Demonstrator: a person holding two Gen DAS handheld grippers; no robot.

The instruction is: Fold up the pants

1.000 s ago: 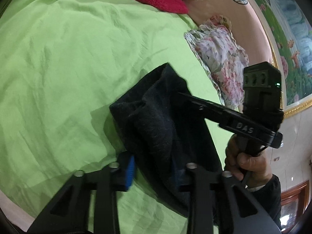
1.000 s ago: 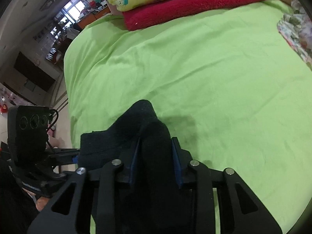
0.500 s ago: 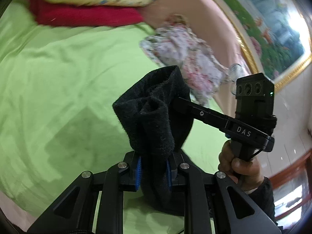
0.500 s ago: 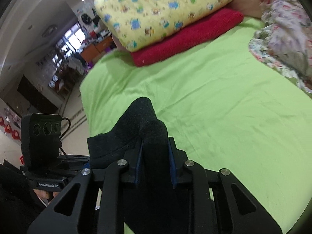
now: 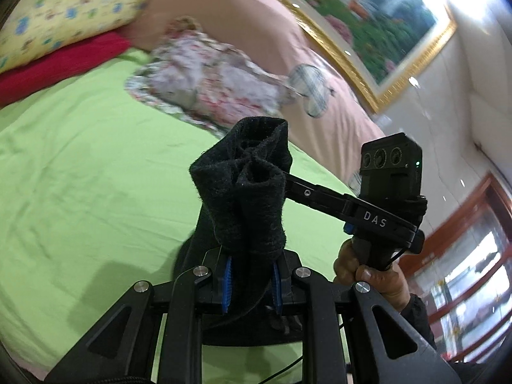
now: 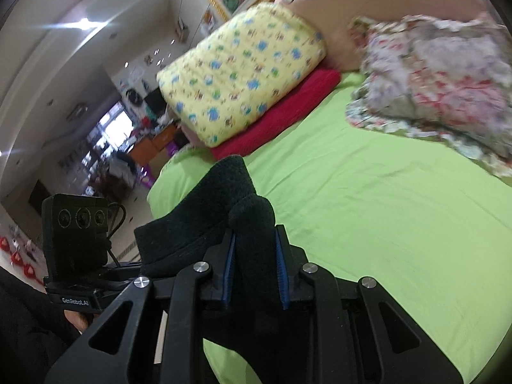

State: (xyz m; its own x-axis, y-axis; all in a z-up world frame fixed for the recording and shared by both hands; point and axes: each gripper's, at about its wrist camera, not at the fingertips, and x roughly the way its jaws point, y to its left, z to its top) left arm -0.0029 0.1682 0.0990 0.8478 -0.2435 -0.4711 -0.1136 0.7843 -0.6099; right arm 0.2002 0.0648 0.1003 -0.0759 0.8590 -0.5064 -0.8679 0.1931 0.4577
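Black fleece pants (image 5: 243, 198): thick, fuzzy, bunched into rolled folds, lifted clear of green bedsheet (image 5: 80, 176). My left gripper (image 5: 251, 283) jaws just closed further, pinching bunched fabric between blue pads (image 5: 228, 283). My right gripper (image 6: 256, 270) pinching second thick fold. Writing: "DAS" on right gripper body at 3 o'clock in left view; "GenRobot.AI" on left gripper at 8 o'clock in right view. Lower pants hidden behind gripper frames. Floral cloth (image 6: 432, 96) motion-blurred, edge cut off.
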